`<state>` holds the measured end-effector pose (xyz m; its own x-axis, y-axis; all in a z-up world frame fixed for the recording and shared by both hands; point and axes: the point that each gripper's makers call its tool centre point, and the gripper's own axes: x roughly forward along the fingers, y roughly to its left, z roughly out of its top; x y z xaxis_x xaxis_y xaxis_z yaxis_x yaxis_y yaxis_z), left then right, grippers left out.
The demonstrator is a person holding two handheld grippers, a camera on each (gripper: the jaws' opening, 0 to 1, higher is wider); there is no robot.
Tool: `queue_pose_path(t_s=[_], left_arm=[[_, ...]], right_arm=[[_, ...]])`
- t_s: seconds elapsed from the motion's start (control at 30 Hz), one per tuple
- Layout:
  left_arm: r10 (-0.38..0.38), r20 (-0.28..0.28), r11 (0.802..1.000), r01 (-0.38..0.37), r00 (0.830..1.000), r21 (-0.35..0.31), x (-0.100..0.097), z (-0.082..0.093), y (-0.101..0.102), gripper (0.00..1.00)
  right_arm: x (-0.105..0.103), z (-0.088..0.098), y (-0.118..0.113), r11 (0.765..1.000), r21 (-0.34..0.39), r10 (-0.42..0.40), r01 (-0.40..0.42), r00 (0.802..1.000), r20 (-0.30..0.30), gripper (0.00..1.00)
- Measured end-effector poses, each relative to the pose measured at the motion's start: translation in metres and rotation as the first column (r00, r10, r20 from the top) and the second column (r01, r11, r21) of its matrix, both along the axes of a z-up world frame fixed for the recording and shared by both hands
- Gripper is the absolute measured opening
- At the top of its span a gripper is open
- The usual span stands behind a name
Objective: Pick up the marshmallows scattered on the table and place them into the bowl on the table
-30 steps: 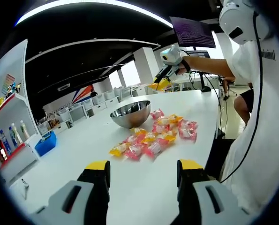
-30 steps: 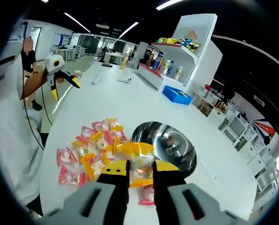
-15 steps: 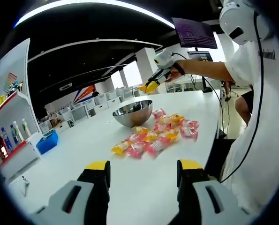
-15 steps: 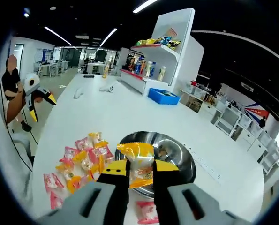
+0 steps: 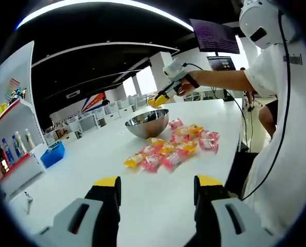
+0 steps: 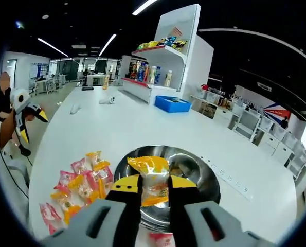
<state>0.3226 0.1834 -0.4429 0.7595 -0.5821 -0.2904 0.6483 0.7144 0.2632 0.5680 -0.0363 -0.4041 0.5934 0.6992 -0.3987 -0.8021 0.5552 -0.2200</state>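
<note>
The task is judged to be at an early stage: one wrapped marshmallow [image 6: 151, 177] is clamped between the jaws of the right gripper [image 6: 147, 191] and held directly over the bowl [image 6: 200, 175], not yet released, while a heap of pink and yellow packets [image 6: 81, 186] is left on the table [image 6: 142, 123] just beside the bowl, on the side toward the person. Something pale is seen inside the bowl behind the held packet, but whether it is a marshmallow or a reflection cannot be told. In the left gripper view the same bowl [image 5: 146, 122] is seen toward the far part of the table [image 5: 91, 154], with the packets [image 5: 171, 149] spread from it toward the near right edge, where the person [image 5: 281, 128] stands; the right gripper [image 5: 159, 99] is seen above the bowl's rim with a yellow packet at its tip. The left gripper [image 5: 158, 188] is held wide open and empty, well apart from the packets, above bare table near the edge. Nearly all the picking is judged to remain
</note>
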Motion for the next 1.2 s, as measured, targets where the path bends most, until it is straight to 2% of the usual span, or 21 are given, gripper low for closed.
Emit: queue_pose_path(t_s=[0.23,0.57,0.93,1.03,1.2], left_arm=[[0.005,-0.009,1.0,-0.005,1.0,0.003,0.001,-0.004,0.0,0.57],[0.006,-0.007,1.0,-0.006,1.0,0.003,0.002,-0.003,0.001,0.57],[0.006,-0.002,1.0,-0.006,1.0,-0.001,0.004,-0.002,0.0,0.57],[0.007,-0.003,1.0,-0.007,1.0,-0.001,0.004,-0.002,0.0,0.57],[0.003,0.002,1.0,-0.003,1.0,-0.004,0.005,0.0,-0.001,0.57]], right_arm=[[-0.001,-0.003,0.003,1.0,0.016,-0.009,0.009,1.0,-0.016,0.3],[-0.013,0.0,-0.003,1.0,0.022,-0.001,0.002,1.0,-0.008,0.3],[-0.022,0.016,-0.011,0.999,0.041,-0.009,0.008,1.0,0.022,0.3],[-0.019,0.027,-0.017,0.998,0.068,-0.014,0.012,0.999,0.036,0.3],[-0.021,0.032,-0.024,0.997,0.08,-0.021,0.017,0.999,0.048,0.3]])
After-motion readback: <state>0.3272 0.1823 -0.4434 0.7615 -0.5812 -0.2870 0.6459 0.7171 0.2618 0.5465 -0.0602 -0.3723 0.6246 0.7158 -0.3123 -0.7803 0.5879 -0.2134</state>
